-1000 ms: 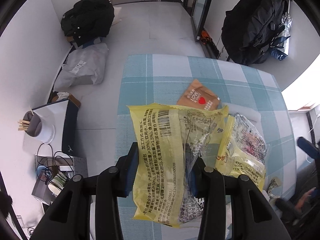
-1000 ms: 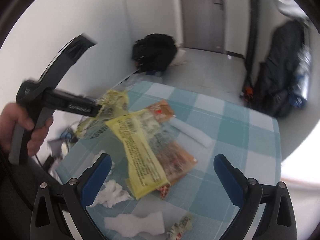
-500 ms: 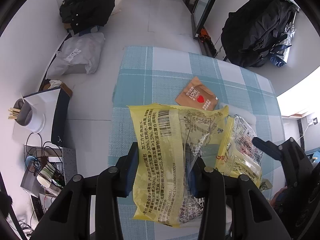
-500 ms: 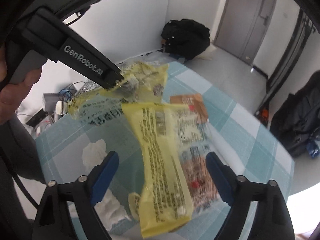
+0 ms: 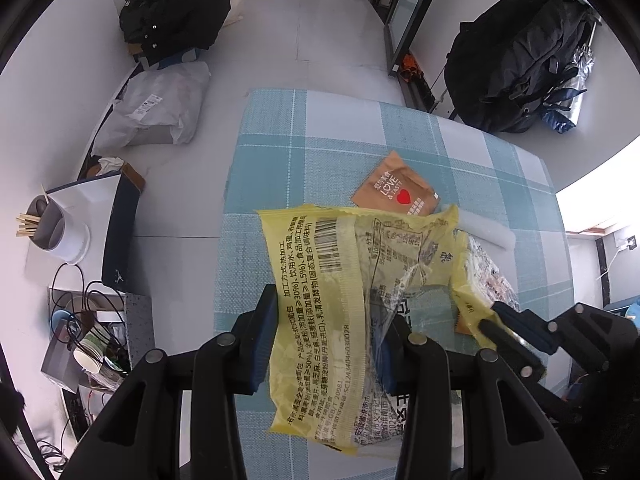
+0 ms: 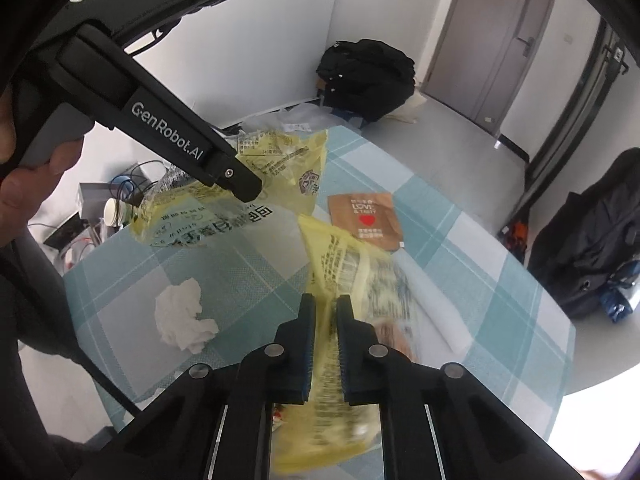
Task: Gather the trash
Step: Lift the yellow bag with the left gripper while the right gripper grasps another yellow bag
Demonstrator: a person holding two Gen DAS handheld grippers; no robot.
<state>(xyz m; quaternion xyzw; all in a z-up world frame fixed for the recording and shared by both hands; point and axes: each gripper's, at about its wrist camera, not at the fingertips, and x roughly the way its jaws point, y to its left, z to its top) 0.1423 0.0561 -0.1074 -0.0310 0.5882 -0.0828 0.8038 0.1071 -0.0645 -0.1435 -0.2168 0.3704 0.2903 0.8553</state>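
Note:
My left gripper (image 5: pixel 328 308) is shut on a large yellow bread wrapper (image 5: pixel 320 280), held above the checked blue table (image 5: pixel 320 140). In the right wrist view the same gripper (image 6: pixel 248 192) pinches that wrapper (image 6: pixel 280 160) at upper left. My right gripper (image 6: pixel 326 300) has its jaws closing, and the pads pinch a second yellow wrapper (image 6: pixel 340 256) that lies on the table. The left wrist view shows this gripper (image 5: pixel 492 316) at that wrapper's (image 5: pixel 468 296) near end. A brown sachet (image 6: pixel 366 216) with a red heart lies flat beyond it.
A crumpled white tissue (image 6: pixel 182 316) lies on the table's left part and a white foam strip (image 6: pixel 436 312) to the right. On the floor are black bags (image 5: pixel 176 12), a grey parcel bag (image 5: pixel 156 112), a cup of sticks (image 5: pixel 56 228) and cables (image 5: pixel 88 320).
My right gripper came in over the second yellow wrapper, rolled, and its jaws went from wide open to shut on it. The left gripper kept still with its wrapper.

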